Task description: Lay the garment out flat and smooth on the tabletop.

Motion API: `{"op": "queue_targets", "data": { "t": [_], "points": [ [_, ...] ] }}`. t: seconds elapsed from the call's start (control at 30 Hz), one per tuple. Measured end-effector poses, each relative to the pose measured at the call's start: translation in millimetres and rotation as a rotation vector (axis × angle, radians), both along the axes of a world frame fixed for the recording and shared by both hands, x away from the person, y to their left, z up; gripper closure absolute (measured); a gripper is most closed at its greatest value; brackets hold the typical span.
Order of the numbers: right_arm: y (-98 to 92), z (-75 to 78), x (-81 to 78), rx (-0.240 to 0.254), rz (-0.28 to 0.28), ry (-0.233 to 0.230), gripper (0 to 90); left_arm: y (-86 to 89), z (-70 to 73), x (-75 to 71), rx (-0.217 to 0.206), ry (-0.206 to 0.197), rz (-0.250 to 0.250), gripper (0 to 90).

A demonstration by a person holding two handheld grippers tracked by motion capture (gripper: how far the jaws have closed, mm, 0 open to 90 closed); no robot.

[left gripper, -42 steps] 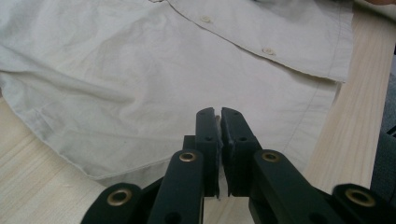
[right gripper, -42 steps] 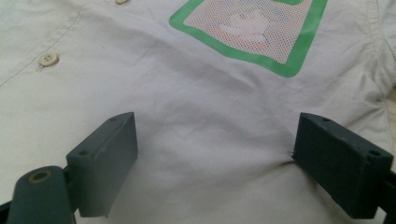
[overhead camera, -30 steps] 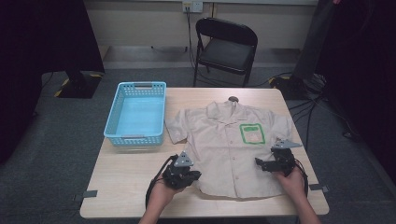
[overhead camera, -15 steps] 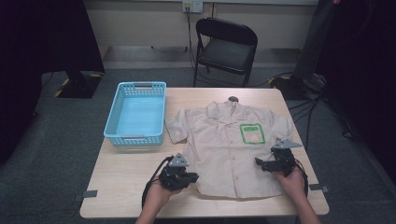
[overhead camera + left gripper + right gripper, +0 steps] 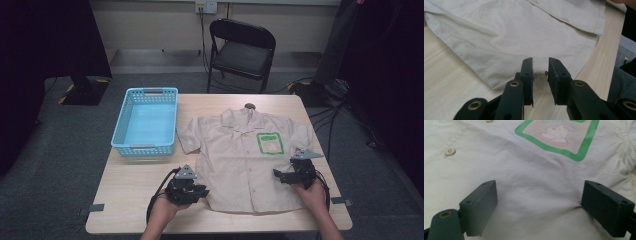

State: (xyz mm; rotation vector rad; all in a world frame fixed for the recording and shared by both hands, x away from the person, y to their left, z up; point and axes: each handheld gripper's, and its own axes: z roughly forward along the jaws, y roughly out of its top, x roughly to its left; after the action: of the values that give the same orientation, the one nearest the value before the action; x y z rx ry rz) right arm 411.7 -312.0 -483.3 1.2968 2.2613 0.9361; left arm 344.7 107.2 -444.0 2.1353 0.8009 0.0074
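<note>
Beige short-sleeved shirt (image 5: 248, 160) lies flat and face up on the wooden table (image 5: 125, 190), collar at the far edge, hem toward you, so its long axis runs near to far; the green-bordered pocket patch (image 5: 270, 143) sits on its right half. Your left gripper (image 5: 196, 192) is at the near left corner of the hem. In the left gripper view the jaws stand narrowly parted with the hem edge (image 5: 539, 73) lying right in the gap, cloth reaching in from ahead; they look about to pinch but not yet clamped on it. Your right gripper (image 5: 281, 176) rests over the shirt's right side, level with the lower body and pointing left across it. In the right gripper view its jaws are spread wide and lie on the fabric (image 5: 536, 195), the pocket patch just beyond them and a button (image 5: 450, 151) off to the left; nothing is held. The blue basket (image 5: 146, 121) stands empty, far left of the shirt, nearer your left hand (image 5: 162, 212). Judgement: the work in hand is a fold or lift of the shirt, and the left gripper is the readier one, since the hem already lies between its jaws; the right needs an edge, and the side seam lies to its right.
</note>
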Motion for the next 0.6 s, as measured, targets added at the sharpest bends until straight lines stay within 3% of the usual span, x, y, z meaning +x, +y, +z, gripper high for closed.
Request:
{"op": "queue_targets", "data": {
  "t": [0.37,0.6],
  "points": [
    [0.0,0.0,0.0,0.0,0.0,0.0,12.8,4.9,6.5,1.5,-0.01,-0.013,0.008,64.1],
    [0.0,0.0,0.0,0.0,0.0,0.0,12.8,4.7,8.8,5.7,0.026,-0.061,0.067,27.4]
  ]
}}
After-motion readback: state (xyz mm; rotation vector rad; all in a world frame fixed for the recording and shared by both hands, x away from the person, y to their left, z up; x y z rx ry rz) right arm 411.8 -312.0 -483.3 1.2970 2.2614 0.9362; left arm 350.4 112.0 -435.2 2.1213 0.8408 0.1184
